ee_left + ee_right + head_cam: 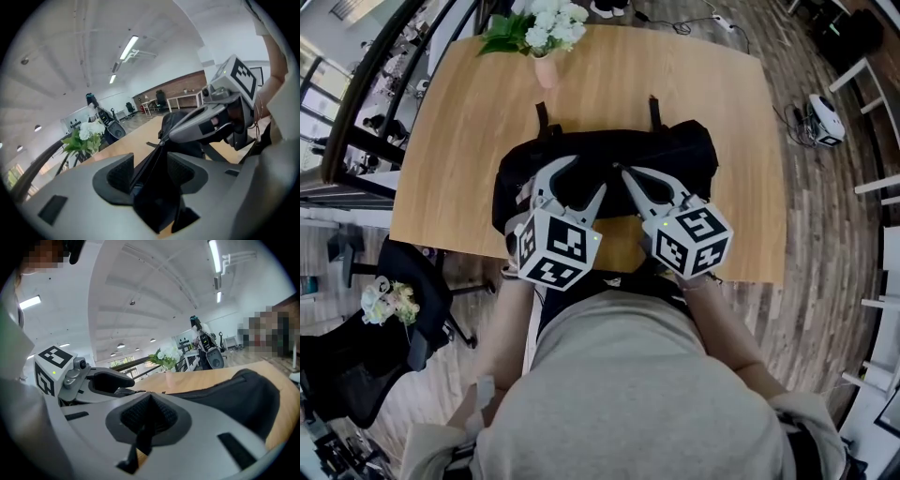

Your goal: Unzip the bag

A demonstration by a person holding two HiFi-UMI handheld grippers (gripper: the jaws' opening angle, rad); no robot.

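A black bag point(675, 155) lies on the wooden table point(459, 131), close to the near edge. Both grippers meet over its top, near the middle. My left gripper point(579, 180) stands open; in the left gripper view point(150, 171) a raised fold of bag fabric point(157, 192) with the zipper line runs between the pads, which do not press on it. My right gripper point(624, 172) is shut. In the right gripper view point(149, 414) a narrow black strip, the zipper pull point(140, 442), hangs from the closed pads. Its tip point(162, 142) sits on the zipper line.
A pink vase of white flowers point(546, 28) stands at the table's far edge. Two bag straps point(542, 117) lie behind the bag. A black office chair point(403, 309) sits left of the table. The person's torso fills the near side.
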